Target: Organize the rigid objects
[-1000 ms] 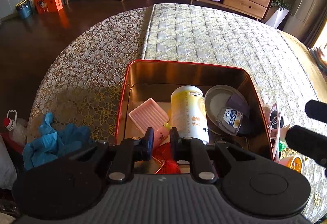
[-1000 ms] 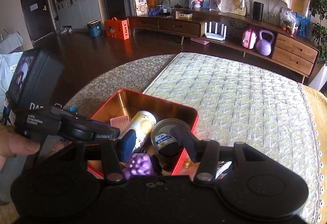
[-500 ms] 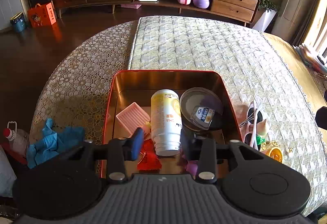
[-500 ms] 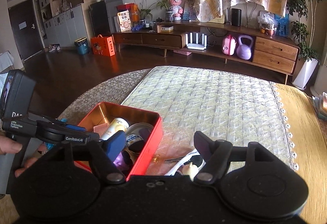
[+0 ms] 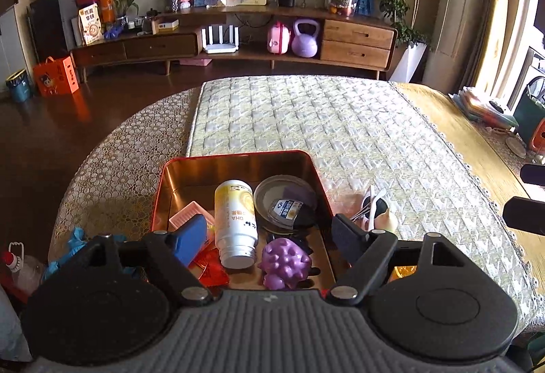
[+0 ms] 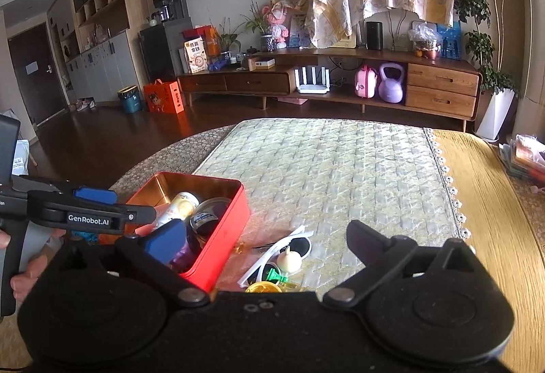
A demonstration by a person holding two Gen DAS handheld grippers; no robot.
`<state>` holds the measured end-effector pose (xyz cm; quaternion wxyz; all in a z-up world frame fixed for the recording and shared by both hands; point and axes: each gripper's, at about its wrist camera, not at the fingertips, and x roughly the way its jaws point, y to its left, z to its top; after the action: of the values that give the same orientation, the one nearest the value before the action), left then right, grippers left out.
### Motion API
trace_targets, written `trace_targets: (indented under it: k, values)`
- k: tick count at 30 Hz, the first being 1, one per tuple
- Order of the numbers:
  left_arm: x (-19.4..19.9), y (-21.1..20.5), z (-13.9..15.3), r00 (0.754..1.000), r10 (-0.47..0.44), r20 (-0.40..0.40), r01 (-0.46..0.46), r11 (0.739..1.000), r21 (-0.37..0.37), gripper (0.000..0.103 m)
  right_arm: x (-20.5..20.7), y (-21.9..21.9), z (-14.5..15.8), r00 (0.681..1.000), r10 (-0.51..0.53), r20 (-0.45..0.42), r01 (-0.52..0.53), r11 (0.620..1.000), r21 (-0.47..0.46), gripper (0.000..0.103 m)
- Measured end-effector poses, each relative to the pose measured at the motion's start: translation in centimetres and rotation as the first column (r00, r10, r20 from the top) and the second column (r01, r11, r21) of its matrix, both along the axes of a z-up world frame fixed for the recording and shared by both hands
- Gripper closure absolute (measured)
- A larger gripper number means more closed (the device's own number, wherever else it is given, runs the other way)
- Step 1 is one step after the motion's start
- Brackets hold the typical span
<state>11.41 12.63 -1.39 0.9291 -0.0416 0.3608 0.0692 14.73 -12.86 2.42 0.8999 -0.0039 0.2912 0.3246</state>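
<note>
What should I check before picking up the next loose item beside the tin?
1. Right gripper open and holding nothing: ok.
2. Left gripper open and holding nothing: ok.
3. Loose items within view: ok; the sunglasses, a cream figure, a green piece and a yellow piece lie on the cloth right of the tin.
4. Items apart enough for a clean grasp: not ok; they crowd together and the figure sits against the sunglasses.
5. Room in the tin: ok; bare floor shows at the far left, behind the bottle.
6. Left gripper out of the drop path: not ok; it hovers over the tin.
</note>
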Motion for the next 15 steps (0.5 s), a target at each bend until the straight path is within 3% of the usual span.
trace_targets:
  k: [4,10,15]
  values:
    - [-1.9,-0.8,0.3,0.999,-0.019,0.032,0.018,1.0,0.015,0.02,-1.5,-0.9,-0.2,1.0,-0.003,0.002,0.003,0.999,0.035,0.0]
    - [-4.6,-1.8,0.3,0.997,-0.025,0.068,0.023,0.999,0.023,0.003,-4.4,-1.0,-0.6,0.999,-0.015,0.037,0.014,0.999,0.052,0.0]
    - [-6.5,-2.6,0.2,0.997,-0.024,0.074,0.021,0.999,0.041,0.001,-6.2,-0.9,-0.7,0.996,-0.045,0.073,0.042,0.998,0.048,0.0]
